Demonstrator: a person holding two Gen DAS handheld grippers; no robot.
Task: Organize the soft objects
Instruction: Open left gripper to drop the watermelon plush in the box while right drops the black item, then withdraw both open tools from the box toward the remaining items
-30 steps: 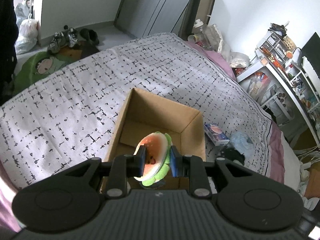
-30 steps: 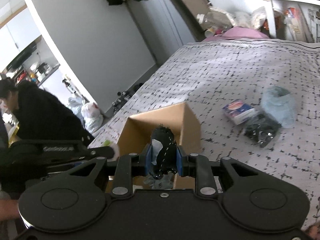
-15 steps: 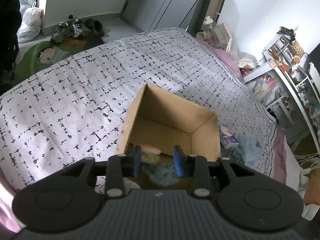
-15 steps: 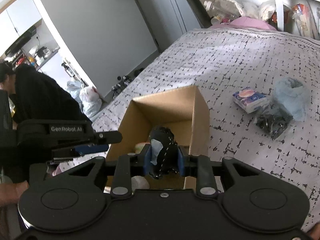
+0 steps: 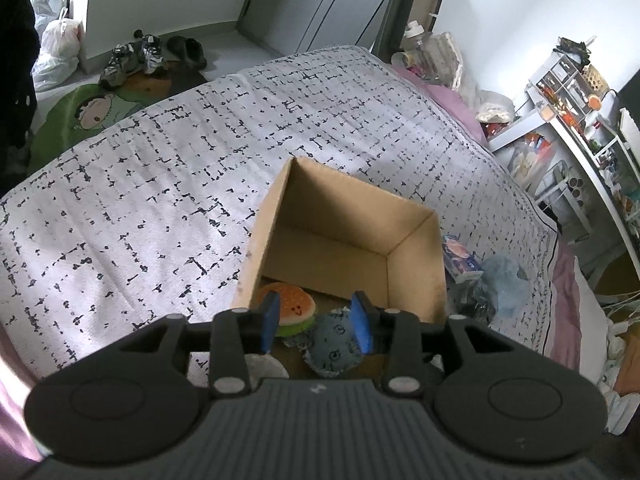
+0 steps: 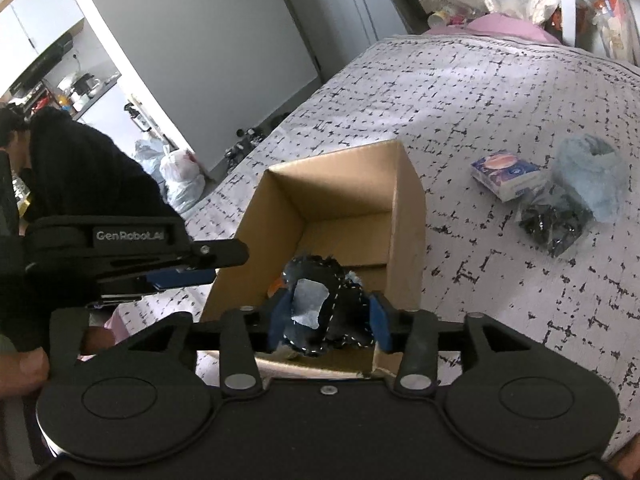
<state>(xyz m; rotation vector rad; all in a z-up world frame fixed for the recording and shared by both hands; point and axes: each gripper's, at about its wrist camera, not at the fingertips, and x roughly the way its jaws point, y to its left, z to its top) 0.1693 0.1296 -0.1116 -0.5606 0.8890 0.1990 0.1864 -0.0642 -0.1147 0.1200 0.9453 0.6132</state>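
A cardboard box point(image 5: 416, 272) stands open on the bed. Inside it lie a burger-shaped plush point(image 5: 290, 308) and a blue fabric toy point(image 5: 334, 346). My left gripper point(image 5: 316, 322) is open and empty above the box's near edge; it also shows in the right wrist view point(image 6: 180, 268) at the box's left side. My right gripper point(image 6: 328, 320) is shut on a dark stitched plush point(image 6: 320, 312) and holds it over the box point(image 6: 408, 240) at its near side.
On the patterned bedspread point(image 5: 160, 184) right of the box lie a small tissue packet point(image 6: 506, 174), a light blue fluffy item point(image 6: 592, 176) and a black bag point(image 6: 550, 222). Shelves point(image 5: 580, 120) stand along the right wall. A person in black point(image 6: 60, 168) is at the left.
My left gripper opened and let the burger plush fall into the box. My right gripper moved closer over the box with the dark plush in it.
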